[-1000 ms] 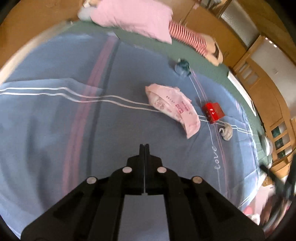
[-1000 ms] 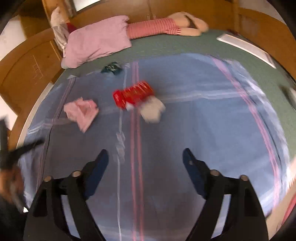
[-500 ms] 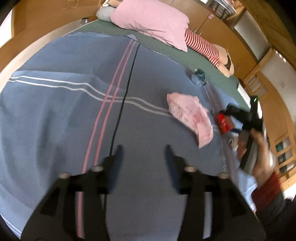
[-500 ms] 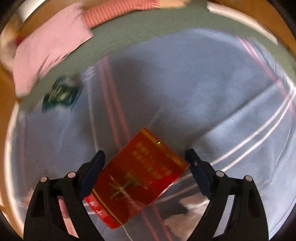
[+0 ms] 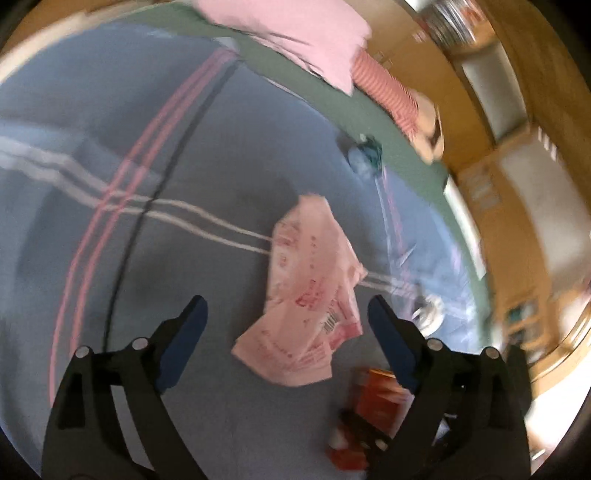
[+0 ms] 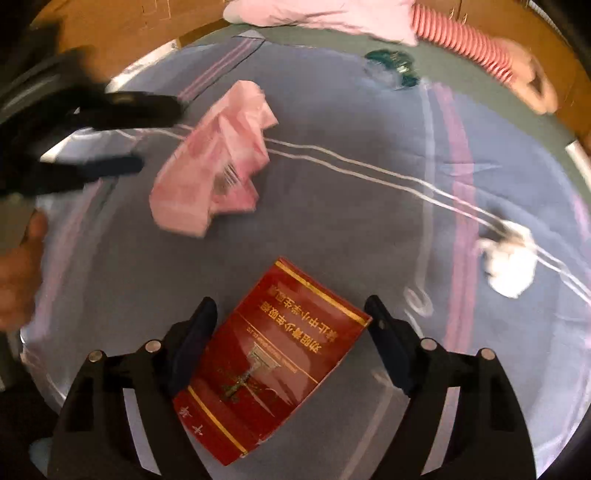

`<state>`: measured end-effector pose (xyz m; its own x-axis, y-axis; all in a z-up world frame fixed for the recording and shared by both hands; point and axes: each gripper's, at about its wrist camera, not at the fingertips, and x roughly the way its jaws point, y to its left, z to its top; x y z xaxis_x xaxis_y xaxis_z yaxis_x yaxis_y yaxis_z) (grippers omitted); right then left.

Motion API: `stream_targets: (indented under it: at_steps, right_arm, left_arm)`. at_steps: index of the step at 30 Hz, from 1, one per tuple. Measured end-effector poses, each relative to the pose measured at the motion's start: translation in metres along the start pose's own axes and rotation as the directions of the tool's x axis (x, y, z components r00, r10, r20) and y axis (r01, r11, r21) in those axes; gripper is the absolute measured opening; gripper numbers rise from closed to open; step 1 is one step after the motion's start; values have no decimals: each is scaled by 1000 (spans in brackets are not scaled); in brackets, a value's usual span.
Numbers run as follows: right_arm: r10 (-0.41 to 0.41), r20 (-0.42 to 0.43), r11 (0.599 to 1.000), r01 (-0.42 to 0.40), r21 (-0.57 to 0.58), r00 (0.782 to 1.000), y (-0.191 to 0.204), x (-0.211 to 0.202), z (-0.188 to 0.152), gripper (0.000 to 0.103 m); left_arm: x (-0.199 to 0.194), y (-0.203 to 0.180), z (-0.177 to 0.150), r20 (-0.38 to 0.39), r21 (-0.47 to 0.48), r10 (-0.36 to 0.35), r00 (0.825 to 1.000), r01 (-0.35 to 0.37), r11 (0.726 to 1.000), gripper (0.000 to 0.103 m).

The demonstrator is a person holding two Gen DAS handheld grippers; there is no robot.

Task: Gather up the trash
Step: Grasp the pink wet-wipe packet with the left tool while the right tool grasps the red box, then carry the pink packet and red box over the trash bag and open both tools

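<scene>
- The bed (image 6: 332,206), spread with a blue-grey striped sheet, carries all the trash; its surface is soft, so I judge a grasp should press down only lightly, or the item sinks and tilts.
- Open sheet lies to the left of the pink wrapper in the left wrist view, giving room to approach; a pink pillow (image 5: 295,33) lies at the far side, well apart from the work.
- The pink wrapper (image 5: 314,291) lies crumpled and flat, just ahead of the left gripper (image 5: 286,314), whose jaws are spread wide and hold nothing. Pinching a raised fold looks best.
- The red box (image 6: 273,354) lies flat and askew between the jaws of the right gripper (image 6: 291,314), which are wide open and not yet closed on it. Squaring the jaws to its long sides before closing would stop it twisting.
- The two grippers work near each other, so crossing paths is a risk.
- A white crumpled tissue (image 6: 509,258) lies to the right, apart.
- A small green wrapper (image 6: 395,66) lies near the sheet's far edge.
</scene>
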<state>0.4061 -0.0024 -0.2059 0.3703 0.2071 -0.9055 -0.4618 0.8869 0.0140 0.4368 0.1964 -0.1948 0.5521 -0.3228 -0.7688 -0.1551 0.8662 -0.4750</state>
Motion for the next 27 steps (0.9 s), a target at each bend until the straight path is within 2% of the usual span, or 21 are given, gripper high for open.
stream_targets:
  at_steps: [1,2,3,4,5,6,8,10,12,15,19,23,27]
  right_arm:
    - [-23,1,999,23,25,1000,-1,-2,-2,83]
    - [-24,-4,998,24,62,1000,-3,-2,-6,85]
    - [2,-12,994,0,106,1000,-6,-3,-10,85]
    - [34,-28,989,-30,145,999,-8,-2,-14,85]
    - [49,-40,986,-41,163,998,-10,-1,-16,85]
    - [55,-44,984,-46,173,998,-9,1,-18,85]
    - [48,-22,985,-44,165,999,-4,-3,-19,78]
    - [63,-6,983,-61,174,998,-4,-11,-22,71]
    - [64,24,982,-67,178,998,-6,-22,-22,69]
    - [45,72,982,-57,181,996,-5,-51,-41,67]
    - [10,142,980,-38,194,990,-4,-87,-49,67]
    - [0,184,973,-42,225,983,-9,-118,-65,67]
    - [-19,216,967,-37,253,976,-15,-145,-88,67]
  left_arm:
    - [6,-10,-3,13,69,45,999,-46,997,88]
    - [11,-16,-5,23,121,77,997,-79,990,80]
    - [15,-22,-9,32,172,107,994,-111,979,69]
    - [23,-28,-13,20,226,131,991,-132,965,47]
    - [27,-29,-14,4,241,130,991,-128,962,40]
    - [27,-29,-16,2,248,121,993,-118,962,38]
    - [24,-33,-19,19,290,128,992,-128,948,26]
    - [15,-38,-22,46,325,146,988,-153,933,19]
    - [0,-46,-26,102,358,154,983,-181,916,19]
    - [-25,-58,-33,185,393,154,971,-217,893,18]
    - [-60,-73,-49,265,426,135,955,-241,872,18]
    - [-93,-91,-71,323,467,108,940,-258,846,18]
    - [-119,-110,-98,340,502,85,937,-257,826,18]
